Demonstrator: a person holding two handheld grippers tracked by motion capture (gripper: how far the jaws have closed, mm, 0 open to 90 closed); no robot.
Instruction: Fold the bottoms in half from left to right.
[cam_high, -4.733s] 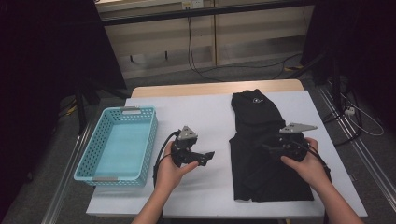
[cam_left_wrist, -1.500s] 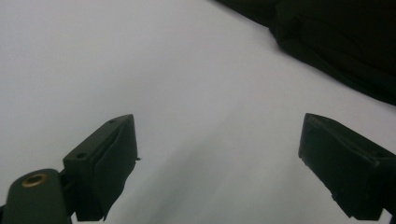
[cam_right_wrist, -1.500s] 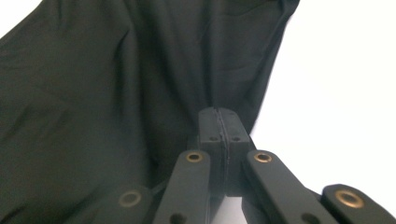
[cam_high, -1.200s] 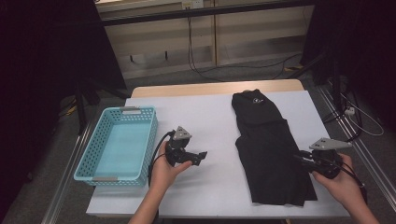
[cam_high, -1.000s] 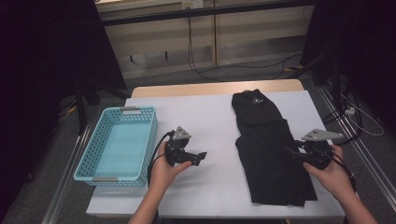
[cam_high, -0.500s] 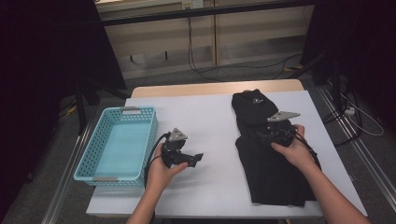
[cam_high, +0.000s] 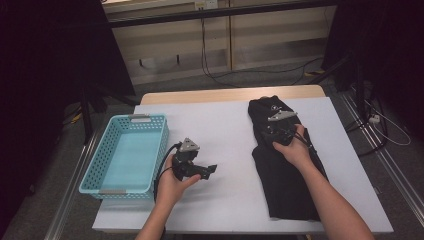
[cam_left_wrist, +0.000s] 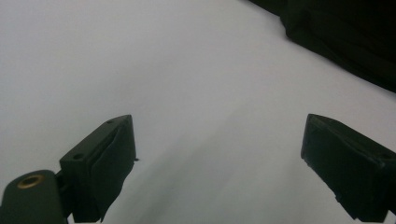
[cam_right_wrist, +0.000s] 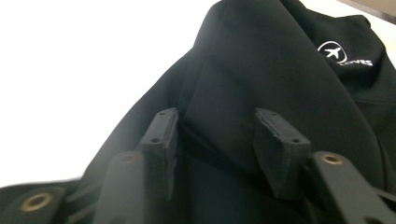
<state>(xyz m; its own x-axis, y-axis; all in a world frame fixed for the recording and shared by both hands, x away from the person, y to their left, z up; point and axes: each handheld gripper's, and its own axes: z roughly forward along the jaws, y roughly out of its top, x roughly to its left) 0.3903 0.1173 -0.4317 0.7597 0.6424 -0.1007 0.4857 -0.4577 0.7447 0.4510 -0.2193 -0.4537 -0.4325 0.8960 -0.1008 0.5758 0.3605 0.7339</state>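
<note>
A black garment (cam_high: 286, 175) with a small white logo (cam_right_wrist: 344, 55) lies lengthwise on the right half of the white table (cam_high: 220, 125). My right gripper (cam_high: 274, 133) rests low on its upper part, below the logo. Its jaws have just been closing and stand part open astride a raised fold of the cloth (cam_right_wrist: 219, 135); the pads do not visibly press it. My left gripper (cam_high: 209, 171) sits in the left hand near the table's front, jaws wide apart over bare tabletop (cam_left_wrist: 219, 149). The garment's edge (cam_left_wrist: 345, 37) lies beyond it.
A light blue perforated basket (cam_high: 148, 119) stands on the table's left side with nothing in it. Bare white surface lies between basket and garment. Cables and metal rails run along the floor right of the table.
The right hand has swung from the table's right edge leftward and away from me onto the garment's upper part, and its jaws have narrowed. The left gripper has stayed put.
</note>
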